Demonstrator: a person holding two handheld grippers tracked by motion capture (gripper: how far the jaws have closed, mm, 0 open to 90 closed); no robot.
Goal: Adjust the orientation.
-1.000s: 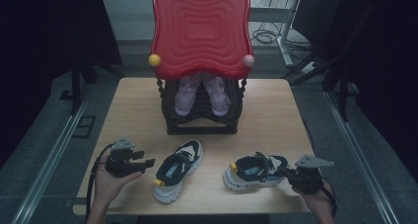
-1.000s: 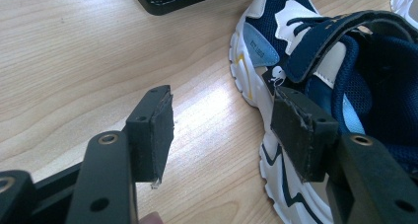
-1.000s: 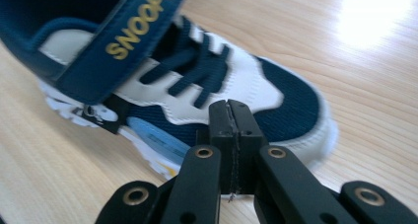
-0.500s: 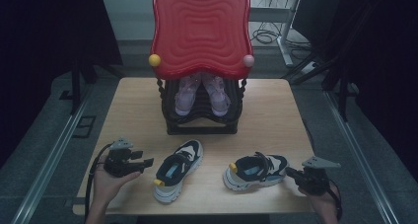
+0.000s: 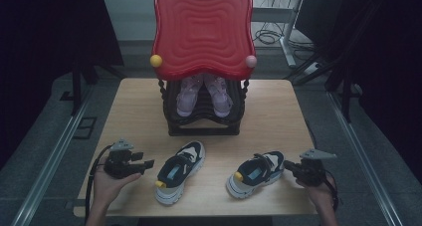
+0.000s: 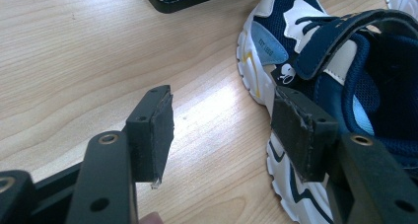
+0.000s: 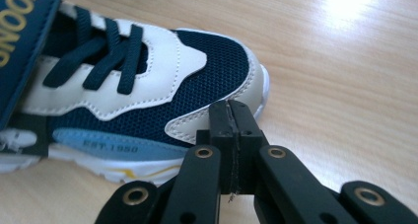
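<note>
Two navy shoes point(image 5: 180, 171) lie before the rack point(image 5: 203, 117) holding pink shoes point(image 5: 204, 94)

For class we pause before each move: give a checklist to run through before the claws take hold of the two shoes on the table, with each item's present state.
1. Left claw open wide enough for a shoe: ok, jaws stand well apart.
2. Left claw lined up with the left shoe: ok, one jaw already overlaps its side in the left gripper view.
3. Right claw open: not ok, jaws pressed together, holding nothing.
4. Right claw close to the right shoe: ok, at its toe; whether they touch, cannot tell.
5. Both shoes upright on the table: ok.
6. Free space on the rack behind: cannot tell; a pink pair sits there.
</note>
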